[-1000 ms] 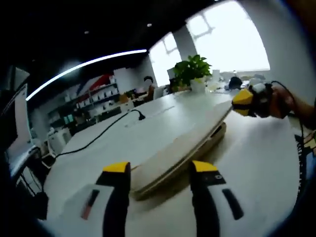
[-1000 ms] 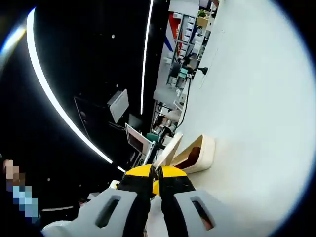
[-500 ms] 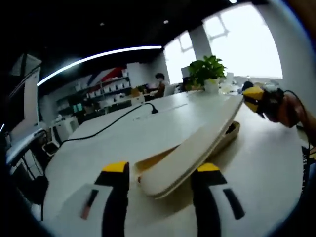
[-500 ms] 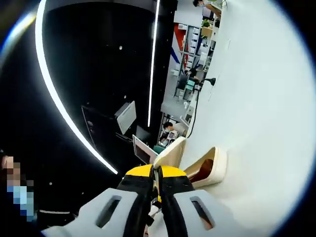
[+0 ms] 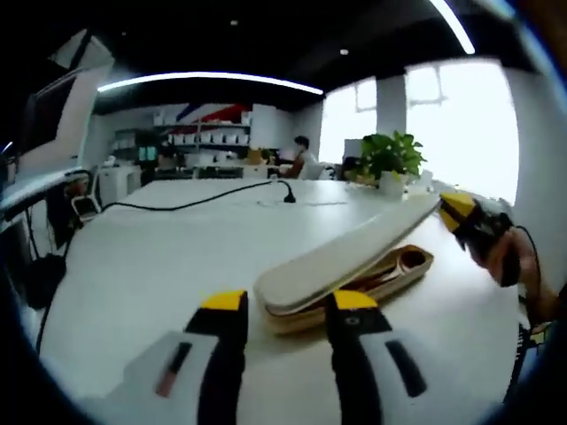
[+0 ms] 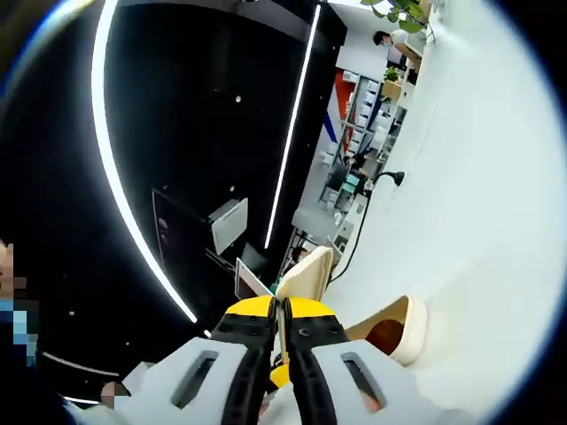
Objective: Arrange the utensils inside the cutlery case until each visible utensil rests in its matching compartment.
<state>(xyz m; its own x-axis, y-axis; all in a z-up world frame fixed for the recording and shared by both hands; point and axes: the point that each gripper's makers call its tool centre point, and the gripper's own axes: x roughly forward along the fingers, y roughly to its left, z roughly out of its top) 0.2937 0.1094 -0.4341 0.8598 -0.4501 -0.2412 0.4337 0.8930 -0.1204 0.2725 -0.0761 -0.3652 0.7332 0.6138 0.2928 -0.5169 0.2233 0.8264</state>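
Pinching the far edge of the lid (image 6: 306,274) between my right gripper (image 6: 276,310) fingers, I have it closed tight on that thin cream panel, and in the left gripper view the same gripper (image 5: 461,211) sits at the lid's raised far-right end. My left gripper (image 5: 283,305) stands open just in front of the near end of the cutlery case (image 5: 390,276), one yellow tip on each side of it, gripping nothing; I cannot tell whether the tips touch the case.

The lid (image 5: 350,252) is lifted at the far right and low at the near left, so the case gapes along its right side, where something dark and brownish shows inside; I cannot make out single utensils or compartments. The case lies on the white counter (image 5: 133,266), with a black cable (image 5: 204,199) well behind it and a potted plant (image 5: 390,159) farther off.

What worries me most is the hold itself: I judge that a thin edge gripped at one end could slip out, and the lid would drop shut. If I lift faster than the near end lets go, the whole tray may rise or skid across the smooth counter, since my left fingers are not clamping it. A tipped tray could spill or mix whatever lies inside.
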